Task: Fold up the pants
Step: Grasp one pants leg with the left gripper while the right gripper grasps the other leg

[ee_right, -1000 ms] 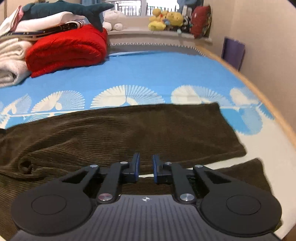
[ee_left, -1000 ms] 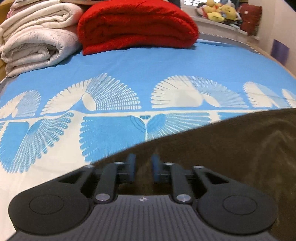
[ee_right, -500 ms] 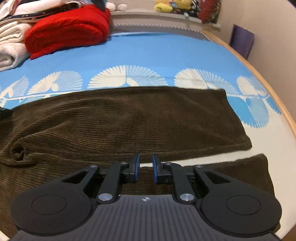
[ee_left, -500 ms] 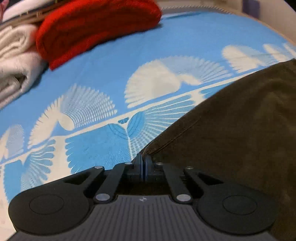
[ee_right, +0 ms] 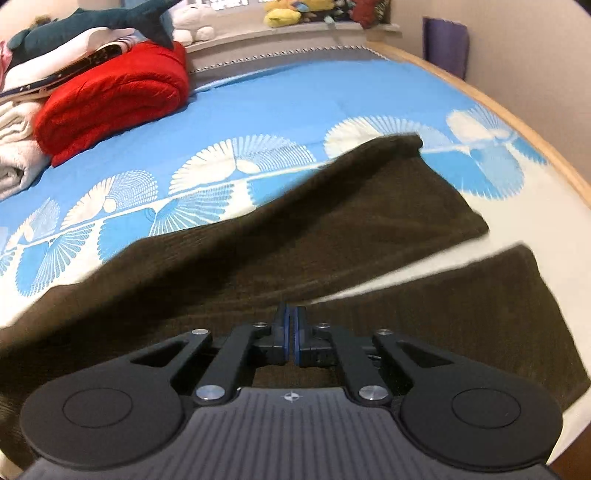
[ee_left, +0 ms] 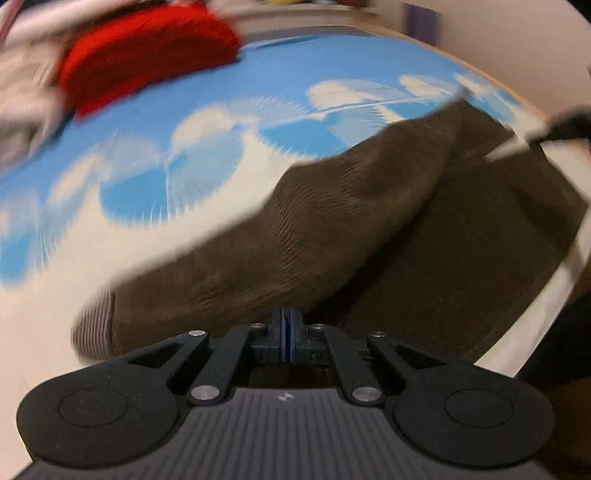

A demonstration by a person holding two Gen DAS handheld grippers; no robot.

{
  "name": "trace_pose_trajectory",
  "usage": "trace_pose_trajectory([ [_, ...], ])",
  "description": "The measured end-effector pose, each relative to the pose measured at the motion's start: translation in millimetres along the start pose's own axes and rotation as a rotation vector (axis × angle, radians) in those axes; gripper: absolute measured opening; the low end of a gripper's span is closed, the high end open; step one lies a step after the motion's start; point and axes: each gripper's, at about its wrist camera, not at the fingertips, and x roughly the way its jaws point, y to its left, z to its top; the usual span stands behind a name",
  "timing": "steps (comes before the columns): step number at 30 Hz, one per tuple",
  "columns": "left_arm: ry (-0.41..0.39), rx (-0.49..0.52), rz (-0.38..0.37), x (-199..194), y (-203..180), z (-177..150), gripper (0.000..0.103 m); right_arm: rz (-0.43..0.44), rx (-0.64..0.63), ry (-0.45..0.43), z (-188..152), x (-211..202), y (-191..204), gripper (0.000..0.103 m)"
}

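The pants, spreading out just ahead of the right claw, are showing a dark brown with fine corduroy ribbing. In the left claw's view a turned-out band to its left is showing pale, thin stripes. The bedsheet beyond the pants is glowing bright blue, with a row of white fan-shaped motifs running across it and cream nearer the claws. Far off to the left, a folded blanket is blazing red beside off-white towels. A dark teal plush shark is lying above them. Both claws are showing black, with blue pads.
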Motion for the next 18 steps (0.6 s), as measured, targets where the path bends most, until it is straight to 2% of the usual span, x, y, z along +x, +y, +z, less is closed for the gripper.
trace_pose_trajectory([
  [2, 0.050, -0.211, -0.076, 5.9, 26.4, -14.5, 0.017, 0.013, 0.050, 0.021, -4.0, 0.0, -7.3, 0.004],
  [3, 0.075, -0.311, -0.120, 10.0, 41.3, -17.3, 0.034, 0.020, 0.078, 0.033, -5.3, 1.1, -11.0, 0.006],
  [4, 0.110, -0.441, -0.168, 15.7, 58.6, -23.3, 0.046, 0.034, 0.102, 0.046, -6.6, 2.3, -14.7, 0.008],
  [6, 0.145, -0.593, -0.197, 25.8, 80.5, -28.8, 0.047, 0.050, 0.136, 0.052, -9.1, 3.2, -18.8, 0.015],
  [11, 0.160, -0.663, -0.172, 41.7, 92.4, -21.8, 0.047, 0.082, 0.200, 0.004, -2.0, 3.8, -25.1, 0.019],
  [13, 0.154, -0.688, -0.167, 46.6, 94.8, -17.0, 0.056, 0.088, 0.219, -0.016, 3.7, 5.8, -28.7, 0.022],
  [18, 0.126, -0.722, -0.138, 48.7, 100.2, -2.6, 0.054, 0.076, 0.294, -0.054, 23.4, 23.1, -47.2, 0.038],
])
